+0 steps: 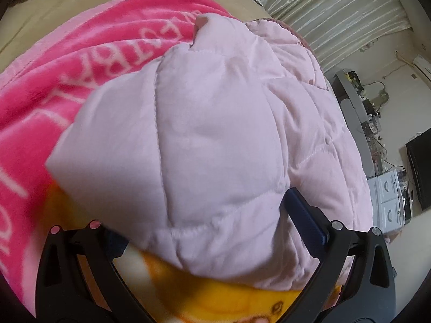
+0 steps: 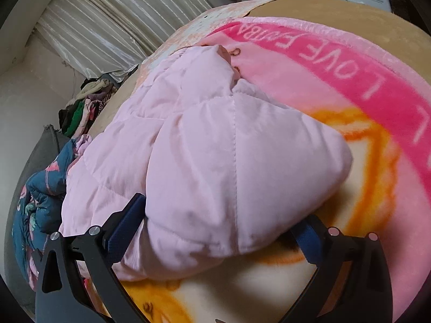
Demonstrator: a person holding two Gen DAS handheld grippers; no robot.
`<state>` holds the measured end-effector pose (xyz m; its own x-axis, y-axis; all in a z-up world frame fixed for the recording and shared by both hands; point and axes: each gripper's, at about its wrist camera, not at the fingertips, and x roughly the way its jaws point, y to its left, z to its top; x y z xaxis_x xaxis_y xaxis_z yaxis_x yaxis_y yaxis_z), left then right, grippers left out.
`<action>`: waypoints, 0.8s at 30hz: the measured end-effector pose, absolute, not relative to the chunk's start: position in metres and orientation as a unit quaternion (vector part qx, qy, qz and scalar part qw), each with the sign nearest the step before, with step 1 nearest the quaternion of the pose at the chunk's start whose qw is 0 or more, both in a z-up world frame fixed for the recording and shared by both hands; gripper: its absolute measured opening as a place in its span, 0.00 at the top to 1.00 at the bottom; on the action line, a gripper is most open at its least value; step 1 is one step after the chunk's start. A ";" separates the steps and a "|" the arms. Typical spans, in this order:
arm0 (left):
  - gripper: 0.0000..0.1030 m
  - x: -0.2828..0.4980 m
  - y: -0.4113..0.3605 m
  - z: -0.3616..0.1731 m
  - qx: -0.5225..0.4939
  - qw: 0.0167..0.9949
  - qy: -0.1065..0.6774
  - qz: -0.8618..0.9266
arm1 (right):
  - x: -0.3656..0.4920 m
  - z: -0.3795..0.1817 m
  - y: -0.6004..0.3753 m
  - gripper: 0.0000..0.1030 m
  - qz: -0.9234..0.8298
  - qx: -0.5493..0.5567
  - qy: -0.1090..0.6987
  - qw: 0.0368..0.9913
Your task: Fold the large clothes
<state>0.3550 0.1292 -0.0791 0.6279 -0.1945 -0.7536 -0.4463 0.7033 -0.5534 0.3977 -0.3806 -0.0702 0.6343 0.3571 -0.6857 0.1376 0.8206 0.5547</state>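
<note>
A pale pink quilted jacket (image 1: 215,140) lies bunched on a bright pink blanket (image 1: 80,62) with white letters. My left gripper (image 1: 204,223) has its fingers spread wide around a thick fold of the jacket, the blue pad of the right finger (image 1: 304,215) pressed to the cloth; the left finger is hidden under it. In the right wrist view the jacket (image 2: 215,156) fills the middle, and my right gripper (image 2: 218,231) likewise straddles a padded fold, with blue fingers (image 2: 124,226) against both sides. The blanket (image 2: 377,102) lies beyond it.
The blanket covers a tan bed (image 1: 54,16). A dark blue flowered garment (image 2: 40,196) and a heap of clothes (image 2: 86,102) lie at the bed's side. White curtains (image 2: 113,21), a cluttered grey desk (image 1: 358,107) and white drawers (image 1: 388,202) stand around.
</note>
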 end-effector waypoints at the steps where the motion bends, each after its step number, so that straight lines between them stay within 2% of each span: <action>1: 0.08 0.356 0.128 -0.080 -0.377 0.820 0.423 0.078 | 0.401 -0.072 -0.380 0.04 0.065 0.296 0.423 0.854; 17: 0.09 0.366 0.124 -0.084 -0.383 0.832 0.395 0.070 | 0.417 -0.079 -0.370 0.06 0.074 0.292 0.408 0.862; 24: 0.38 0.360 0.118 -0.069 -0.354 0.849 0.387 0.061 | 0.413 -0.069 -0.365 0.28 0.096 0.261 0.398 0.874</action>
<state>0.3604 0.1183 -0.0691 0.6930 -0.1707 -0.7005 -0.3770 0.7423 -0.5539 0.4128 -0.3654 -0.0694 0.6652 0.3762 -0.6449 0.0393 0.8449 0.5335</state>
